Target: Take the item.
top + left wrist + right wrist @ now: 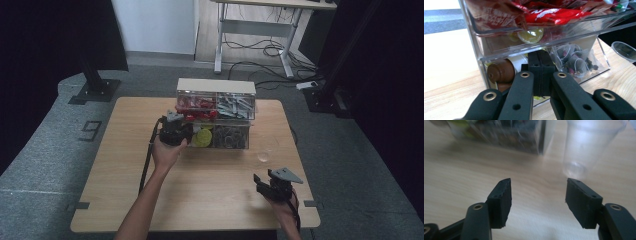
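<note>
there, cup (584,147) upright, mouth up

Lab or office: grey carpet (50,125), cabled desk (260,30), black curtains (380,75).

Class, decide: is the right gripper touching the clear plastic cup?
Apart. In the right gripper view, the right gripper has its jaws spread open, and bare table shows between the jaw tips and the clear plastic cup beyond them.
</note>
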Motion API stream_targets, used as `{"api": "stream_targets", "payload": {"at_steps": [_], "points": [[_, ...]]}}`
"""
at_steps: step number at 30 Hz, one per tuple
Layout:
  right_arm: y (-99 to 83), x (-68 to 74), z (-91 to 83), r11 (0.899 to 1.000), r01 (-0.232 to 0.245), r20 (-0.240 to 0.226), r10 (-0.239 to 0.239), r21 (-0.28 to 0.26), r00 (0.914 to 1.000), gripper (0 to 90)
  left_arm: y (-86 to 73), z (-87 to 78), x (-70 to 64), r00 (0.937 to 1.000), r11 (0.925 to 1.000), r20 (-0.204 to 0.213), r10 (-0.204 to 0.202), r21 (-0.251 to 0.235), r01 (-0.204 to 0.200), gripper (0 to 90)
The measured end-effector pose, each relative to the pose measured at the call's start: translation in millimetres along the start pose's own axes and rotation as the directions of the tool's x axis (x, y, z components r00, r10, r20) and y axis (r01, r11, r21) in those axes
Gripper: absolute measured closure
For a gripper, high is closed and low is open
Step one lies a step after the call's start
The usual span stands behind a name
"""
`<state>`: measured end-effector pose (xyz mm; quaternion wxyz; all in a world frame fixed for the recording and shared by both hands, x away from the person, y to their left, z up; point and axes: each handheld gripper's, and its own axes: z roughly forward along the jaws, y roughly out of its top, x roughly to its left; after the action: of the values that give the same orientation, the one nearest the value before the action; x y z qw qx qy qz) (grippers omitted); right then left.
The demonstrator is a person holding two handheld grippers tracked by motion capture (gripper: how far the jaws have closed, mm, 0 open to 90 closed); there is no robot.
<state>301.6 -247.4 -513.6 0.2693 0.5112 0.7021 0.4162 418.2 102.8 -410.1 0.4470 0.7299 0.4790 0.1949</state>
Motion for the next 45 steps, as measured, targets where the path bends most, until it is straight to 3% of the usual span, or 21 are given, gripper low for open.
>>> {"api": "stream_targets", "payload": {"at_steps": [7, 16, 45], "points": [[31.2, 9.7, -3.8, 0.997, 0.002, -0.034, -0.005, -0.081, 0.9994, 46.1, 1.4, 3.4, -2.8, 0.9998, 0.9999, 0.015, 0.014, 0.008, -0.014, 90.0], [54.8, 15.7, 15.8, 0.997, 0.001, -0.079, -0.007, -0.075, 0.9968, 49.7, 0.9, 3.6, -1.0, 0.9998, 0.9999, 0.019, 0.011, 0.011, -0.011, 90.0], [76.1, 29.0, 48.3, 0.997, -0.007, -0.109, -0.001, -0.08, 0.994, 52.5, 1.7, 8.7, -0.7, 0.9995, 0.9996, 0.029, 0.015, 0.025, -0.015, 90.0]]}}
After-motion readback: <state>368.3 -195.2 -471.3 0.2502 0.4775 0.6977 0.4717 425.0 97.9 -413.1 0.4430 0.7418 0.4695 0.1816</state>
